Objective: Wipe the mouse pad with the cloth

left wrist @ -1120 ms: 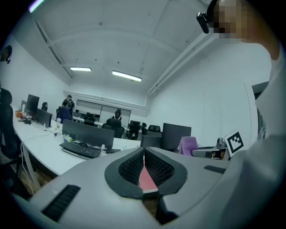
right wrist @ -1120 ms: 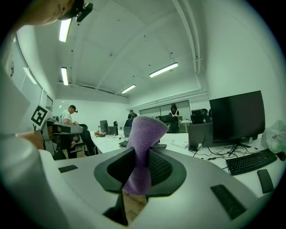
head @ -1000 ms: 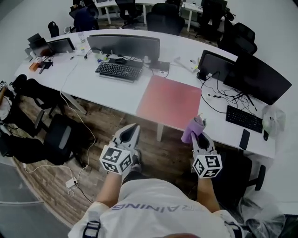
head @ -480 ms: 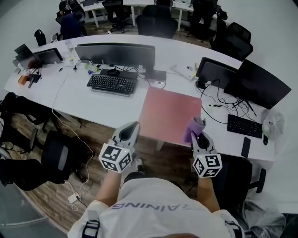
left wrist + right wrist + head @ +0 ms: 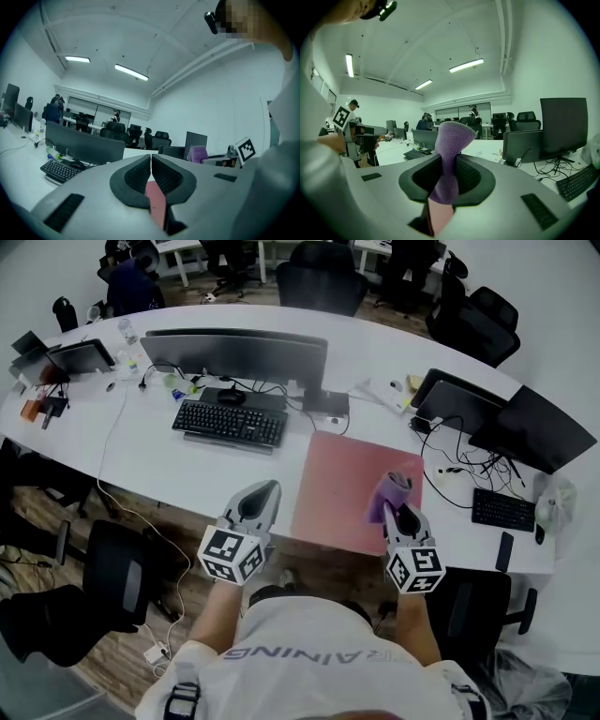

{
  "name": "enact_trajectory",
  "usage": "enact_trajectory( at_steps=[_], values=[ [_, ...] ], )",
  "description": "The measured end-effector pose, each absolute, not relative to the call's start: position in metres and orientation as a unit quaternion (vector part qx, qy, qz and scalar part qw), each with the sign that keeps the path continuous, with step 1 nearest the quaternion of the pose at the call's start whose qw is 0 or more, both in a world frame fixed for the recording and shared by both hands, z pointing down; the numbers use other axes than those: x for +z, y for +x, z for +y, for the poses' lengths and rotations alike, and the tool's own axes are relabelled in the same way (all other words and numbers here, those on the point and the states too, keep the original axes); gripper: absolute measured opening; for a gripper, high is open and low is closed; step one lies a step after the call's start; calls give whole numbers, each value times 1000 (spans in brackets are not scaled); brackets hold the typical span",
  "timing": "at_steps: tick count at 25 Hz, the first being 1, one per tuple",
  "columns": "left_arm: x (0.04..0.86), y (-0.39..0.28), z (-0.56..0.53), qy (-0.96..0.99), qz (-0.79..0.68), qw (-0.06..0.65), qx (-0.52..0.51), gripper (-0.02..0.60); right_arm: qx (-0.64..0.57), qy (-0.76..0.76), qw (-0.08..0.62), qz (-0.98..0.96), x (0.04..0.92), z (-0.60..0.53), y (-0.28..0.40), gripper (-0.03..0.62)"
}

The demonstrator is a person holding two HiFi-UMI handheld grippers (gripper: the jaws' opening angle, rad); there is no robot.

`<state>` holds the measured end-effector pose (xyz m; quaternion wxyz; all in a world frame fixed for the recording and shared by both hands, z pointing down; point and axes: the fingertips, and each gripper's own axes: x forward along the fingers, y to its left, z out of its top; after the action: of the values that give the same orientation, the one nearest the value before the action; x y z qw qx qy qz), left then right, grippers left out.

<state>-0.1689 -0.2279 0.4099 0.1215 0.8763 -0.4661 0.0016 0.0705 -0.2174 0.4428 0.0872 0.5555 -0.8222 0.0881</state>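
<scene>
The right gripper [image 5: 448, 177] is clamped on the purple cloth [image 5: 451, 150], which stands upright near the front right corner of the pink mouse pad [image 5: 349, 486]. The left gripper [image 5: 151, 174] has its jaws together, empty. A good wipe probably needs the cloth tipped down flat, then light overlapping strokes. That corner is hidden behind the gripper, and no dirt can be made out.

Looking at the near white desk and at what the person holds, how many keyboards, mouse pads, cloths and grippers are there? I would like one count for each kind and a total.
black keyboards: 2
pink mouse pad: 1
purple cloth: 1
grippers: 2 (left gripper, right gripper)
Total: 6
</scene>
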Motion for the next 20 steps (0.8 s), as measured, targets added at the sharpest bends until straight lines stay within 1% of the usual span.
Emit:
enact_trajectory(
  at_steps=[11, 20],
  values=[
    [448, -218, -277, 861, -483, 159, 5, 35, 114, 514, 120, -841, 470, -287, 1, 97],
    [475, -217, -298, 823, -536, 187, 18, 35, 172, 399, 163, -886, 531, -360, -61, 97]
  ],
)
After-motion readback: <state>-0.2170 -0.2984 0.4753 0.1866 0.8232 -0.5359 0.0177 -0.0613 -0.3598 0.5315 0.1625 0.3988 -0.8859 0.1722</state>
